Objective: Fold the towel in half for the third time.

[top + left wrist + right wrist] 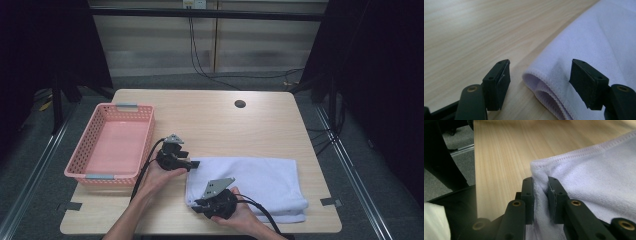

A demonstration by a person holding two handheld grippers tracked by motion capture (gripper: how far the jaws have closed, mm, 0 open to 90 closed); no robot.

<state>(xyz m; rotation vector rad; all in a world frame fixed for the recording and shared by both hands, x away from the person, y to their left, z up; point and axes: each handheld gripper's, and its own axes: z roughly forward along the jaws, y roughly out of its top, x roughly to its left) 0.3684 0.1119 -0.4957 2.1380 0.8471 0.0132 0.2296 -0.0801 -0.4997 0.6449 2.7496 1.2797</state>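
Observation:
A folded white towel (260, 182) lies on the wooden table (210, 125) toward its front right. My left gripper (194, 163) is at the towel's far left corner, open; in the left gripper view its jaws straddle the towel's folded corner (541, 82) without pinching it, one jaw over the table and one over the cloth. My right gripper (197, 205) is at the towel's near left corner. In the right gripper view its jaws are shut on a fold of the towel (540, 187).
An empty pink plastic basket (95, 170) stands at the table's left side. A round cable hole (240, 104) is near the far edge. The table's front edge lies just below both hands. Dark curtains and floor cables surround the table.

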